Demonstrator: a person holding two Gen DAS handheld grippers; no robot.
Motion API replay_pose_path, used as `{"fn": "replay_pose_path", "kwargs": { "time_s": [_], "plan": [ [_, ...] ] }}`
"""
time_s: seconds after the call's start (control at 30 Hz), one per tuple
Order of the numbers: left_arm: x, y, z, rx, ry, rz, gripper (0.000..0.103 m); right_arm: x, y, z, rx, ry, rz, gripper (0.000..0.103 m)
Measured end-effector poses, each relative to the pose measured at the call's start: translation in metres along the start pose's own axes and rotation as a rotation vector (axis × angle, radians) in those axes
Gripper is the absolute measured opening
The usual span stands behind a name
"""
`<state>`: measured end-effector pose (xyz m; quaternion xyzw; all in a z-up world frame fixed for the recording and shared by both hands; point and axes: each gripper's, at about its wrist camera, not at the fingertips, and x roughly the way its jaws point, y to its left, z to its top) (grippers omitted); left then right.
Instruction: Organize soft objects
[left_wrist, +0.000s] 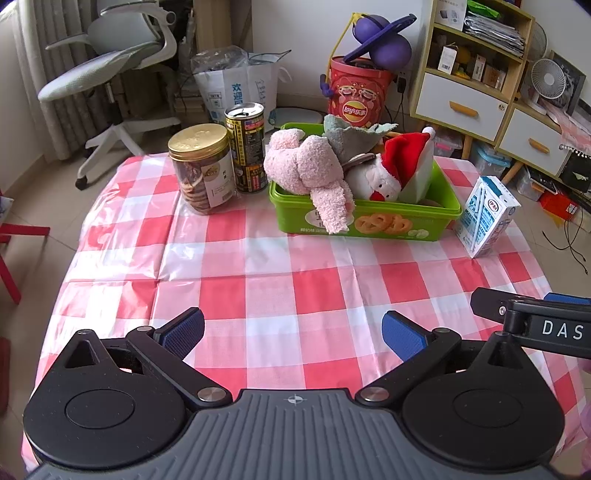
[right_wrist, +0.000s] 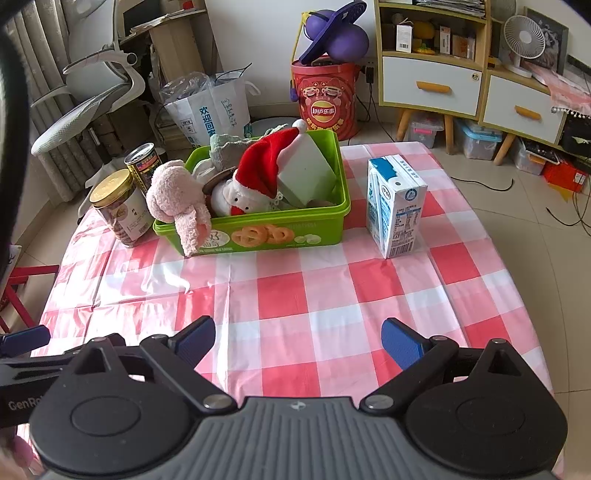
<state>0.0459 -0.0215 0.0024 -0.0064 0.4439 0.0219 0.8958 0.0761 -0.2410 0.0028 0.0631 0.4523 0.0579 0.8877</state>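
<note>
A green plastic box (left_wrist: 373, 221) (right_wrist: 258, 232) stands at the far side of the checked table. In it lie a pink plush toy (left_wrist: 314, 166) (right_wrist: 177, 199) that hangs over the front rim, a white plush with a red Santa hat (left_wrist: 388, 173) (right_wrist: 251, 181), a grey-green cloth (left_wrist: 351, 136) (right_wrist: 225, 147) and a pale green block (right_wrist: 306, 170). My left gripper (left_wrist: 293, 332) is open and empty over the near table. My right gripper (right_wrist: 299, 339) is open and empty beside it; its finger also shows in the left wrist view (left_wrist: 491, 302).
A cookie jar with a gold lid (left_wrist: 203, 170) (right_wrist: 122, 206) and a dark can (left_wrist: 247, 147) (right_wrist: 144, 162) stand left of the box. A milk carton (left_wrist: 487, 221) (right_wrist: 395, 206) stands right of it. Chair, bags, red Lay's bucket (left_wrist: 358, 92) and shelves stand behind the table.
</note>
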Motion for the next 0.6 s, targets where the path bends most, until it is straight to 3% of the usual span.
{"fn": "replay_pose_path", "kwargs": {
  "time_s": [0.6],
  "plan": [
    [0.0017, 0.0021, -0.0031, -0.001, 0.007, 0.003, 0.098, -0.0001, 0.0, 0.0, -0.001, 0.0, 0.001, 0.076]
  ]
}}
